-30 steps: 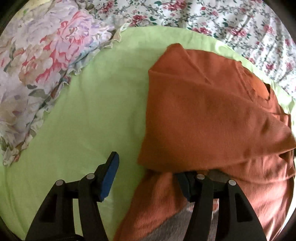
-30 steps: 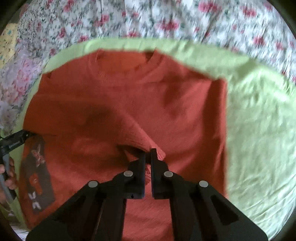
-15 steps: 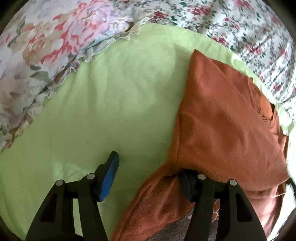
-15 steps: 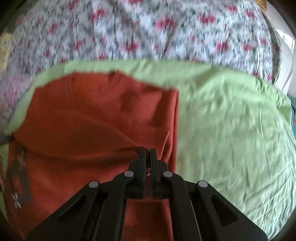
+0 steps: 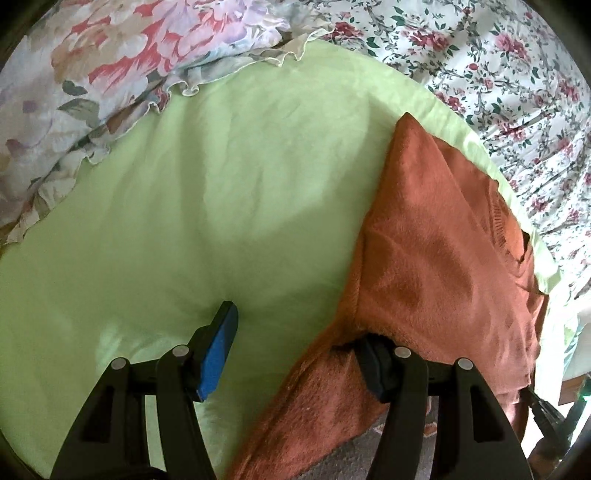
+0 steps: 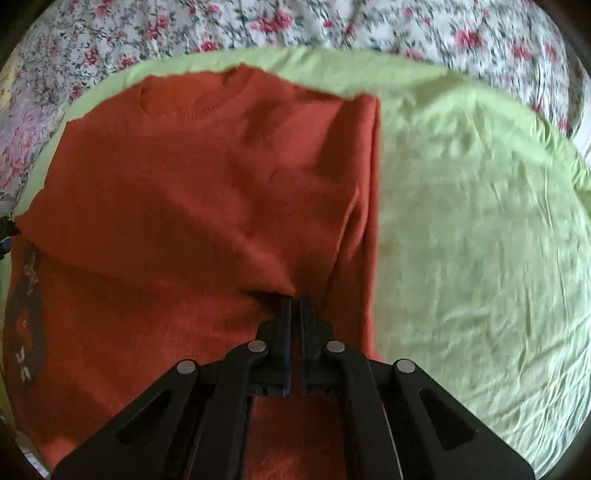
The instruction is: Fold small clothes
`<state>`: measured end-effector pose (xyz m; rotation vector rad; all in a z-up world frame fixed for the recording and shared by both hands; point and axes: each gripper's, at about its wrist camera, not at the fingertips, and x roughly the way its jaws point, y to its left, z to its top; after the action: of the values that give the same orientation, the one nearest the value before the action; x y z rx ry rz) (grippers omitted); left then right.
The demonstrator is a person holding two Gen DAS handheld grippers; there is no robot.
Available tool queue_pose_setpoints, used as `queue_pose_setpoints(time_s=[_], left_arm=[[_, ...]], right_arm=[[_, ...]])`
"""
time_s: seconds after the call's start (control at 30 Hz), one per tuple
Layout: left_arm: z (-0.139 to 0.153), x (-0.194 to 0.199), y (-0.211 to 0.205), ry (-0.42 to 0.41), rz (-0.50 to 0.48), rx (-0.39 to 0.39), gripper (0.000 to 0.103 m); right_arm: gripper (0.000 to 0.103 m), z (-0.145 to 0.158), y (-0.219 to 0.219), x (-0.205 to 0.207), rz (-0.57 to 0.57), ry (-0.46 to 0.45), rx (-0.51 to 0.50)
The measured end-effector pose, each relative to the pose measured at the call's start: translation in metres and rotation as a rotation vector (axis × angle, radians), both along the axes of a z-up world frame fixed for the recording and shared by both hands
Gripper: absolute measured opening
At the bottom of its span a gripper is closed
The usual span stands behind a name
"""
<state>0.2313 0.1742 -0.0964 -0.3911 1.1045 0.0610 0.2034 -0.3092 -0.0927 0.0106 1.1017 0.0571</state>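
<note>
Dragging the orange sweater (image 6: 192,192) rightward across the green sheet (image 6: 480,221), our right gripper (image 6: 295,306) stays clamped on its folded edge; our left gripper (image 5: 295,339) hangs wide open, holding nothing.

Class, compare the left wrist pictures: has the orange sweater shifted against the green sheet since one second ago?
Yes. The orange sweater now sits further right in view, baring more green sheet on its left.

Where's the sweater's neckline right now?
In the right wrist view the neckline is at upper left, at the orange sweater's far edge, beside the green sheet bordering the floral bedspread.
</note>
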Motion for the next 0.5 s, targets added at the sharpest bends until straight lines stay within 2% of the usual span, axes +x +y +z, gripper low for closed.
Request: queue_pose_setpoints(time_s=[0.2, 0.3, 0.4, 0.43, 0.47, 0.5], left_arm=[[0.005, -0.017, 0.005, 0.016, -0.037, 0.045, 0.063], [0.004, -0.026, 0.013, 0.022, -0.012, 0.032, 0.063], [0.004, -0.031, 0.021, 0.026, 0.008, 0.011, 0.063], [0.004, -0.032, 0.021, 0.030, 0.010, 0.013, 0.063], [0.005, -0.033, 0.022, 0.035, 0.013, 0.018, 0.063], [0.006, -0.034, 0.022, 0.039, 0.014, 0.023, 0.063]], right_arm=[[0.010, 0.021, -0.027, -0.017, -0.093, -0.008, 0.124], [0.013, 0.032, -0.037, -0.012, -0.133, -0.045, 0.175], [0.016, 0.033, -0.035, 0.001, -0.122, -0.050, 0.250], [0.021, 0.031, -0.030, 0.008, -0.107, -0.046, 0.260], [0.033, 0.025, -0.025, 0.016, -0.092, -0.035, 0.266], [0.040, 0.015, -0.021, 0.023, -0.095, 0.001, 0.255]])
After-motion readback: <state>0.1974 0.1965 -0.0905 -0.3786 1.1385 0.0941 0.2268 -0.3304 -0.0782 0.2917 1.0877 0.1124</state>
